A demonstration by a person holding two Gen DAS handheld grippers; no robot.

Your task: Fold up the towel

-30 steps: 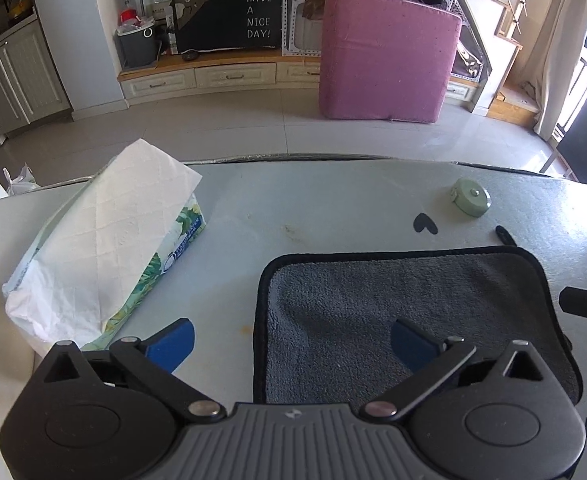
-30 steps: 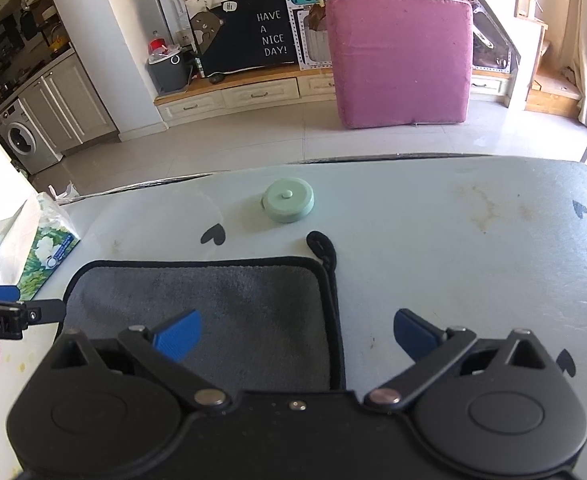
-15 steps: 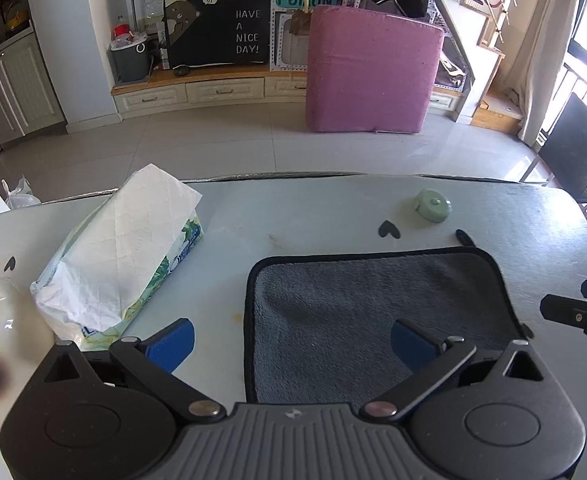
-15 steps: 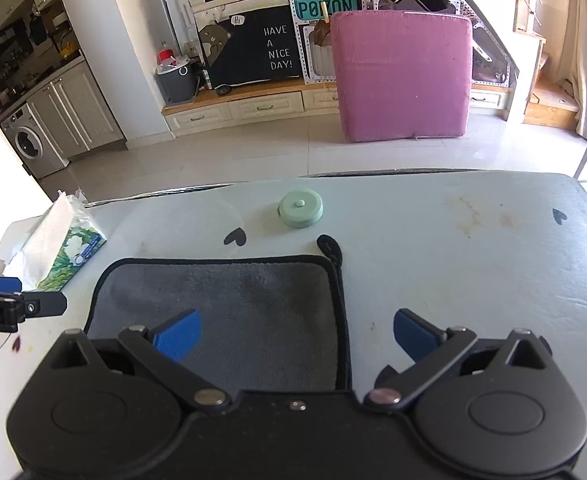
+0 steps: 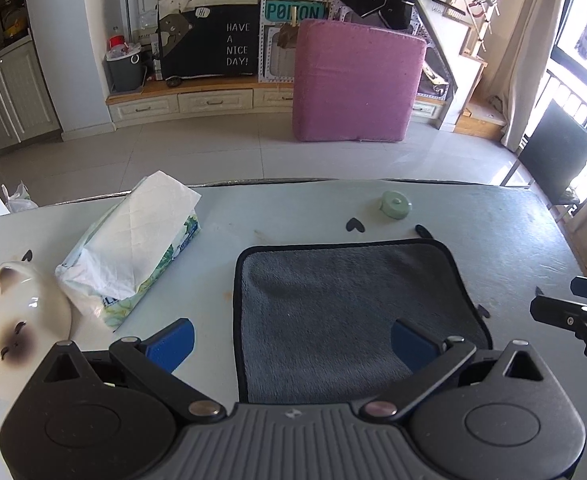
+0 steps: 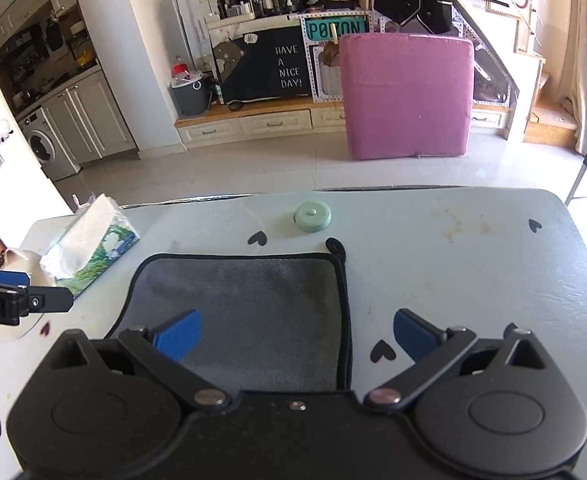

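Note:
A grey towel with black trim lies flat on the pale table; it also shows in the right wrist view. My left gripper is open and empty above the towel's near left edge. My right gripper is open and empty above the towel's near right edge. Each gripper's tip shows in the other view, the right one and the left one.
A tissue pack lies left of the towel, with a white cat-shaped ceramic piece at the near left. A small green round tin sits beyond the towel. A pink cushion stands on the floor beyond the table.
Both grippers have pulled back and risen from the towel, so more of the table shows. The towel lies as before. Both stay open.

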